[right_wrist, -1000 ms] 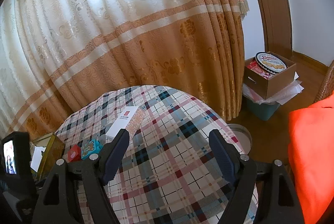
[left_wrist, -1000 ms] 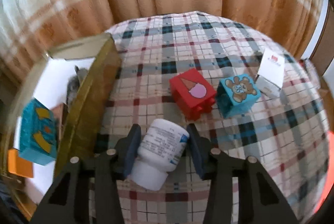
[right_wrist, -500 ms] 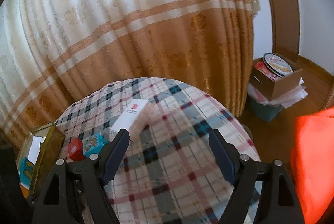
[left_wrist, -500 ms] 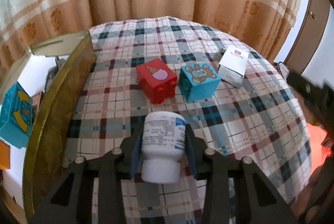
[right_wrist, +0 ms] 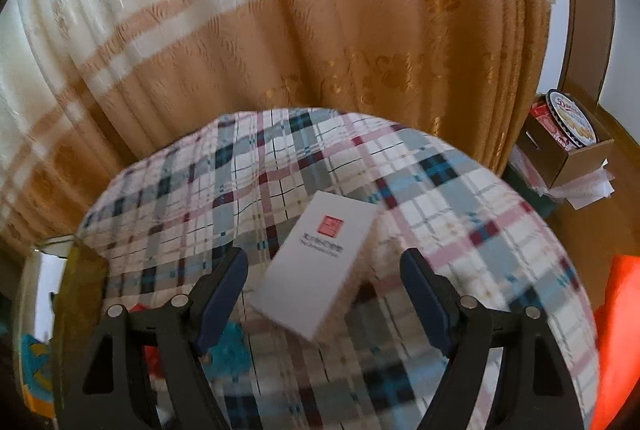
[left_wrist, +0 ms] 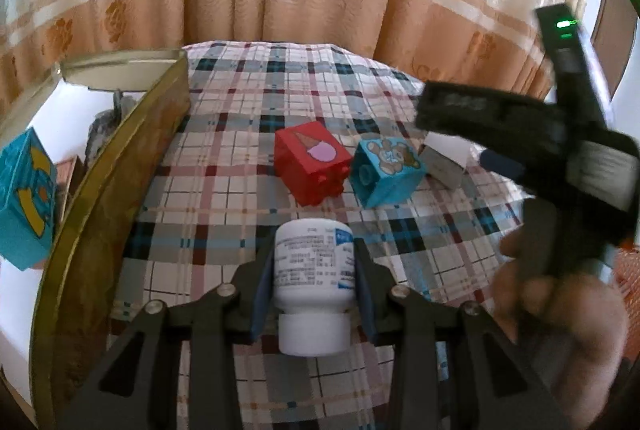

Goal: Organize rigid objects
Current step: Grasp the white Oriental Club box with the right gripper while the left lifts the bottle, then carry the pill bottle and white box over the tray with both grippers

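Two views. Left wrist: the left gripper [left_wrist: 314, 280], jaws just drawn in, clamps a white plastic pill bottle [left_wrist: 313, 286] at lower centre, cap toward the camera. Right wrist: the right gripper [right_wrist: 324, 294] gapes wide around a flat white cardboard box [right_wrist: 316, 268] at centre, its long axis running lower left to upper right.

Glossy plastic bottle [left_wrist: 314, 270], woven checked tablecloth [left_wrist: 224, 165], shiny gold tin [left_wrist: 120, 165]
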